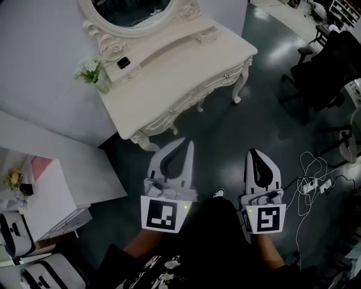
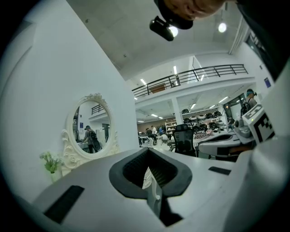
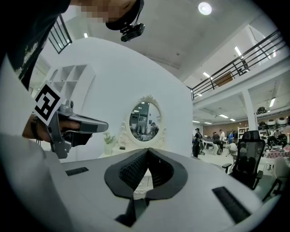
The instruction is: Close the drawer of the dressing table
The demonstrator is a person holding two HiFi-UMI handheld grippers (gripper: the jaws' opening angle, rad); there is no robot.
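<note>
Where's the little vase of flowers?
In the head view, the vase of flowers stands at upper left, on the left end of the dressing table, beside the oval mirror.

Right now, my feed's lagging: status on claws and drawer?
Left claw, right claw shut, empty. Ornate white dressing table ahead, drawer looks flush. Only dark floor between.

No word, brand or number readable anywhere. Only print near me: black-and-white square marker (image 1: 162,214) on cube of my left gripper (image 1: 183,143), second marker (image 1: 266,219) on cube of my right gripper (image 1: 252,152). Both block patterns, no letters. Small blue sign (image 2: 267,82) on far wall, left gripper view: too small to read.
</note>
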